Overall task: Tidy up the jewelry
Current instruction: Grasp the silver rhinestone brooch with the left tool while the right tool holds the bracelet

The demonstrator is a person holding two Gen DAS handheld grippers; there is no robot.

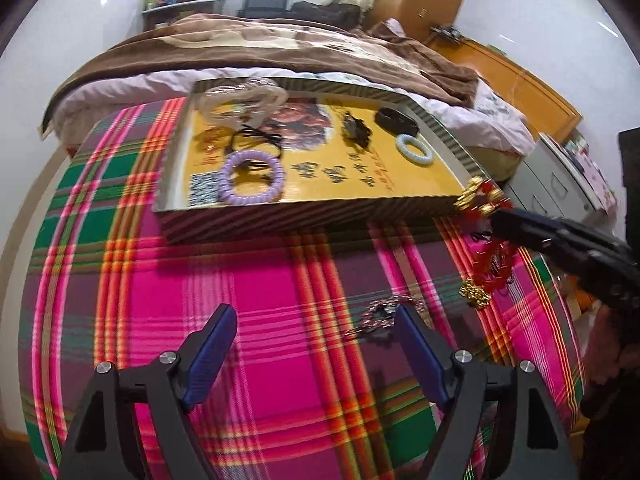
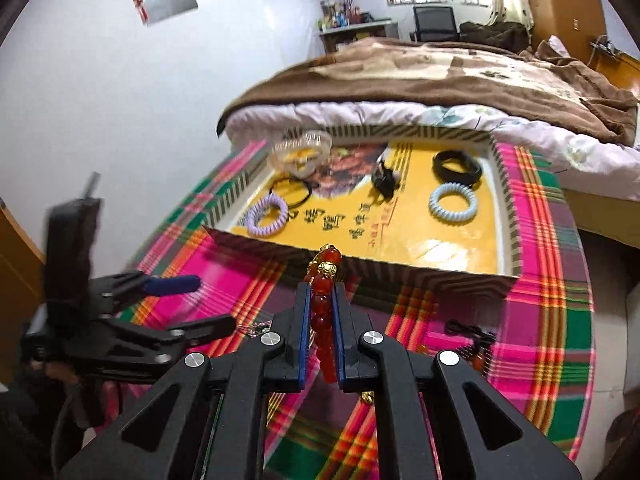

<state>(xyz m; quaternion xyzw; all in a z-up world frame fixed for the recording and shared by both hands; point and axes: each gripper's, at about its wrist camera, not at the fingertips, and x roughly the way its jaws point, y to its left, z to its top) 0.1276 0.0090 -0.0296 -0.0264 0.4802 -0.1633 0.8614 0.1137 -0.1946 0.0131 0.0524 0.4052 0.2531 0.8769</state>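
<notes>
Right hand-held gripper clamping red bead bracelet, holding it above plaid worktop near box. Left hand-held gripper hovering, jaws apart, empty.

Left gripper open over the plaid tabletop

A beaded chain lies by its right fingertip. Ahead sits the tray with a purple coil and blue coil. To the right, the right gripper holds a red bracelet aloft.
</notes>
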